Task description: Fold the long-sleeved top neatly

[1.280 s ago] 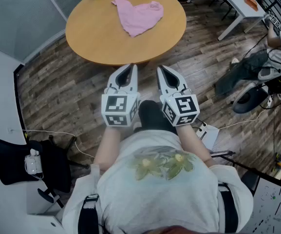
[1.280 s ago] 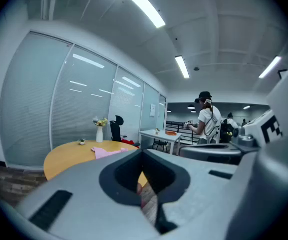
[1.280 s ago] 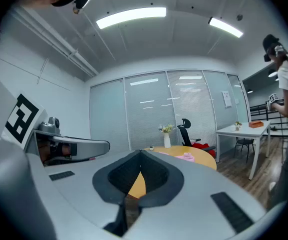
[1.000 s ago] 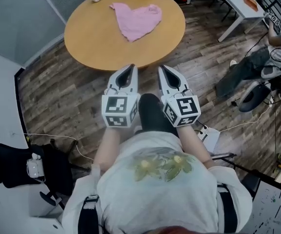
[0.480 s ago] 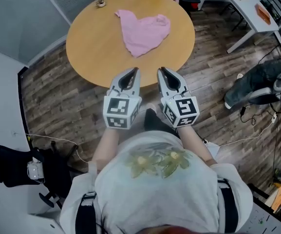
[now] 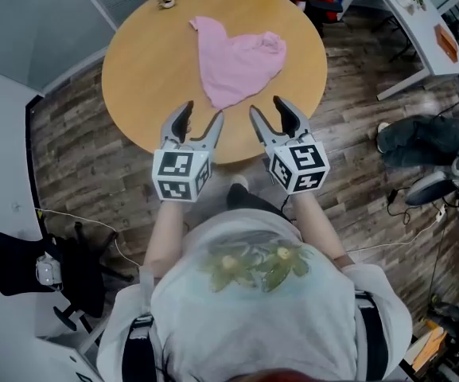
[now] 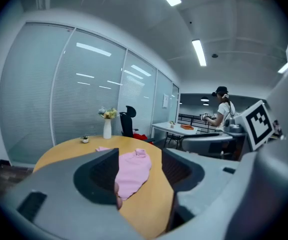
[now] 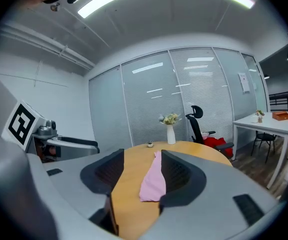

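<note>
Pink long-sleeved fabric top lies rumpled and unfolded at twelve o'clock on the round wooden tabletop. Left gripper and right gripper hover at six o'clock, fingers opening, empty; folding not begun.

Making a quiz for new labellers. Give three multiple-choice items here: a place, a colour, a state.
1. Where does the top lie? A) on the floor B) on the round table C) on a chair
2. What colour is it? A) pink B) green C) black
3. How does it lie? A) folded in a neat square B) hanging off the edge C) rumpled, unfolded
Key: B: it rests on the wooden surface. A: pink in every view. C: uneven outline, creased.
</note>
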Tool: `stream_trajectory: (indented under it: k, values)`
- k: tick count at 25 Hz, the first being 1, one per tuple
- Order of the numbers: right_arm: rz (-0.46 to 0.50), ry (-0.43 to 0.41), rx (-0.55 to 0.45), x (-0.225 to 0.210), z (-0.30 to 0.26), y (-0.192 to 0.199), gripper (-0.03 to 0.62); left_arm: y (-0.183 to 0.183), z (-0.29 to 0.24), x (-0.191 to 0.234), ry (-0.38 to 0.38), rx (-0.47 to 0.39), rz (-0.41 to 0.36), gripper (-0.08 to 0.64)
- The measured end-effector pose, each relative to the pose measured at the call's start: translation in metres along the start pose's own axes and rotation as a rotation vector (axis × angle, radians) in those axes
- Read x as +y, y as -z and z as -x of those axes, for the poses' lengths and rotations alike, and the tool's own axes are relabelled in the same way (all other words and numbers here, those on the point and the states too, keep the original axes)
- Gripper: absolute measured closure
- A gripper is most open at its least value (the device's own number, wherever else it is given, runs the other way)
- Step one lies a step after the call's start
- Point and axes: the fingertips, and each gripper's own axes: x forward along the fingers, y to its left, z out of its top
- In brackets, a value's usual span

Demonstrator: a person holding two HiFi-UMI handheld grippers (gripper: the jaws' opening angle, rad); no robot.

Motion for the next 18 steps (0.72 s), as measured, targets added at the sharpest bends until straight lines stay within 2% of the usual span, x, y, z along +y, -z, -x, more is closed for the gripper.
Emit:
stream_trajectory:
  k: [8,13,18]
  values:
    - [0.023,-0.055,0.098,-0.031,-0.057,0.014,0.367,0.036,-0.045,0.042,-0.066,0.083,0.126,0.311]
    - [0.031,-0.079,0.146,-0.043,-0.085,0.024,0.367,0.056,-0.072,0.055,-0.071,0.149,0.152,0.311]
    - [0.024,-0.098,0.189,-0.056,-0.117,0.029,0.367,0.067,-0.095,0.062,-0.045,0.196,0.168,0.311]
